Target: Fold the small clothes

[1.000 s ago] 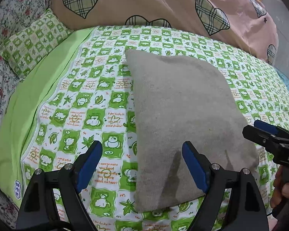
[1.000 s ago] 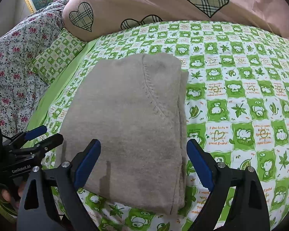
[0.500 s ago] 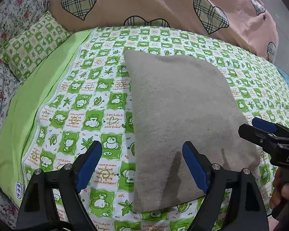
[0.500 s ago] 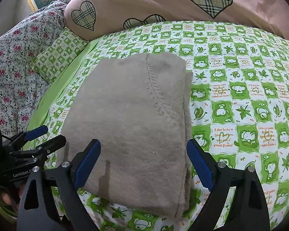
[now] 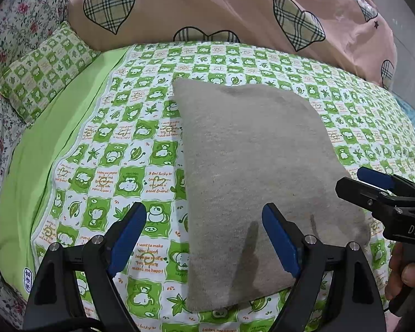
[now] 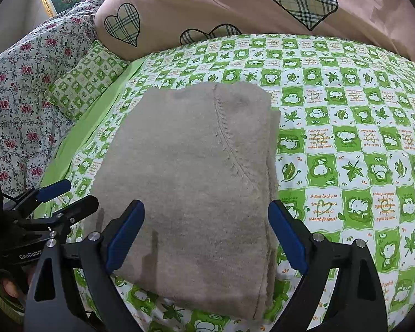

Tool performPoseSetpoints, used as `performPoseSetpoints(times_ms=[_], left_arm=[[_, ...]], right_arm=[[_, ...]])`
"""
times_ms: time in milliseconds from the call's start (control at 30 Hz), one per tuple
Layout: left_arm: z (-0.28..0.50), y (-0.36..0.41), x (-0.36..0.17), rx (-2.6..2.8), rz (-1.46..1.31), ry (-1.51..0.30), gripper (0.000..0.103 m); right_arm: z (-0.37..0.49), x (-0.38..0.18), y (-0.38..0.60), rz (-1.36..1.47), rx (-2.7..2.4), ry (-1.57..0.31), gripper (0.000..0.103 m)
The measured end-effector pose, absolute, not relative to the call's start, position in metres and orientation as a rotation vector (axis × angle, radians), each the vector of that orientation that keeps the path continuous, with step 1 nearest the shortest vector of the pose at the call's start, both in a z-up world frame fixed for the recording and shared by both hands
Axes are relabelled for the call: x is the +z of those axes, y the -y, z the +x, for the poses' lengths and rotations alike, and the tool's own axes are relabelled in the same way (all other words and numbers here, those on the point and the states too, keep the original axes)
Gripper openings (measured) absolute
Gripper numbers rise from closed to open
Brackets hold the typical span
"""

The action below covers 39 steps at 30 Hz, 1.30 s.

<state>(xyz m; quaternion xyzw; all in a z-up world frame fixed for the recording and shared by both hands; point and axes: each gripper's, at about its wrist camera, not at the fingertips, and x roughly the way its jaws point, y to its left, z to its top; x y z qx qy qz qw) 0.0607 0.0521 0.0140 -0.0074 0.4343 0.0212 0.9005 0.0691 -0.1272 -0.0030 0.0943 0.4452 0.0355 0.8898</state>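
Both grippers, left gripper [image 5: 204, 239] and right gripper [image 6: 207, 236], spread wide, gripping nothing, hovering near. Beige garment [image 6: 196, 171] lying mid-bedsheet [image 6: 345, 144], already a compact rectangle. Folding seemingly done; perhaps only tidying left.

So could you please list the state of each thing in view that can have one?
grey knitted garment: folded into a rectangle, lying flat on the sheet, held by nothing.
left tool: open, empty, above the garment's near left edge.
right tool: open, empty, above the garment's near edge.
green checked sheet: spread flat under the garment.
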Motion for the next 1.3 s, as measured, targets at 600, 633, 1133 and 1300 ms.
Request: performPoseSetpoints(times_ms=[600,633,1133,1300], left_arm=[[0.0622,-0.0506,0.0159,0.039,-0.003,-0.888,0.086],[0.0623,-0.0505,0.0161,0.038,-0.003,-0.887,0.086],[0.0632,-0.0484,0.0176,0.043,0.002,-0.884,0.086],[0.0633,-0.0479,0.0174,0.041,0.0,-0.884,0.086]], right_arm=[[0.0727,0.0003,0.1292,0.195,0.083,-0.92,0.091],[0.0725,0.0003,0.1291,0.194,0.082,-0.92,0.091],[0.072,0.0014,0.1289,0.196,0.082,-0.919,0.091],[0.0723,0.0023,0.1292,0.195,0.082,-0.918,0.091]])
